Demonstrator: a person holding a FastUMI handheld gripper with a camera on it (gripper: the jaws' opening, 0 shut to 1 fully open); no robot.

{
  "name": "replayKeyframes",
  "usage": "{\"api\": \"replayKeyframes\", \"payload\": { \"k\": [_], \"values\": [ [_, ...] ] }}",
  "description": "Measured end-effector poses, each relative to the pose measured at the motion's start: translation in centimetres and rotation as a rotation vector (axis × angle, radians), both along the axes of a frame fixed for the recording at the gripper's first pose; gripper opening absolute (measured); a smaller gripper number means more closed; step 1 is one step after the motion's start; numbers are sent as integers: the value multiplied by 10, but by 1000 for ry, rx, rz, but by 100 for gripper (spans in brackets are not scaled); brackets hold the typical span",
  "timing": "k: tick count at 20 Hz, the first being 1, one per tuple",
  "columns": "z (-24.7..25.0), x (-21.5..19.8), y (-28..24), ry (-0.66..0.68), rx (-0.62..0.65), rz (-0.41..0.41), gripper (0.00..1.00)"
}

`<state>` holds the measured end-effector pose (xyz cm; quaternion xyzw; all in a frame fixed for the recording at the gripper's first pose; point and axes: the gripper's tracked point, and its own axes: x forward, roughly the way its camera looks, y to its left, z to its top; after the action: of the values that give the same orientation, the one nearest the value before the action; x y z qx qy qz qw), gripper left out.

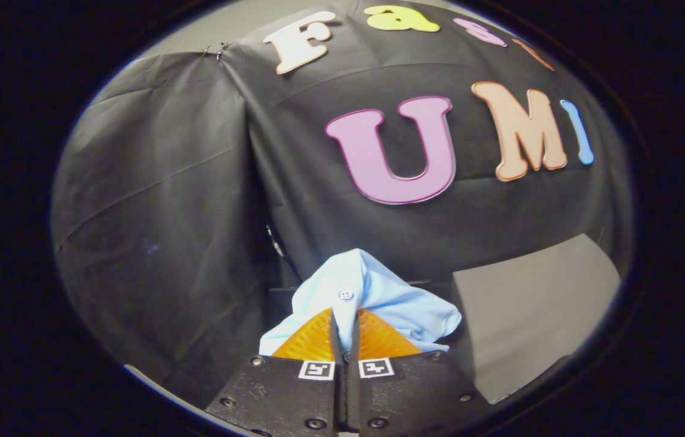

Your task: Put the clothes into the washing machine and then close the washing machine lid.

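Carrying looked to be the step in hand: the gripper (344,318) had its two fingers pressed together on a fold of the light blue shirt (373,297), which bunched up over and just beyond the fingertips, lifted in front of the booth's black cloth wall (160,200). A grey flat panel (531,303) lay beyond and to the right of the fingers; whether it belonged to the washing machine could not be told. By my judgement the next move called for bringing the shirt over the drum opening and releasing it, with the lid left for afterwards. The shirt was soft, crumpled cotton-like cloth with one small pale button (346,294) showing near the pinch
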<state>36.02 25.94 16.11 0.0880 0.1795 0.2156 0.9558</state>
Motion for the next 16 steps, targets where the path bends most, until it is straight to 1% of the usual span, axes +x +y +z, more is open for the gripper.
{"api": "replayKeyframes", "payload": {
  "k": [2, 4, 8, 10, 13, 16],
  "values": [
    [-18, 7, 25, 5, -2, 22, 0],
    [-40, 14, 44, 1, -31, 42, 0],
    [-108, 32, 76, 30, -86, 53, 1],
    [-152, 40, 84, 76, -117, 47, 1],
    [-203, 52, 87, 140, -122, 27, 1],
    [-242, 60, 88, 185, -97, 5, 1]
  ]
}}
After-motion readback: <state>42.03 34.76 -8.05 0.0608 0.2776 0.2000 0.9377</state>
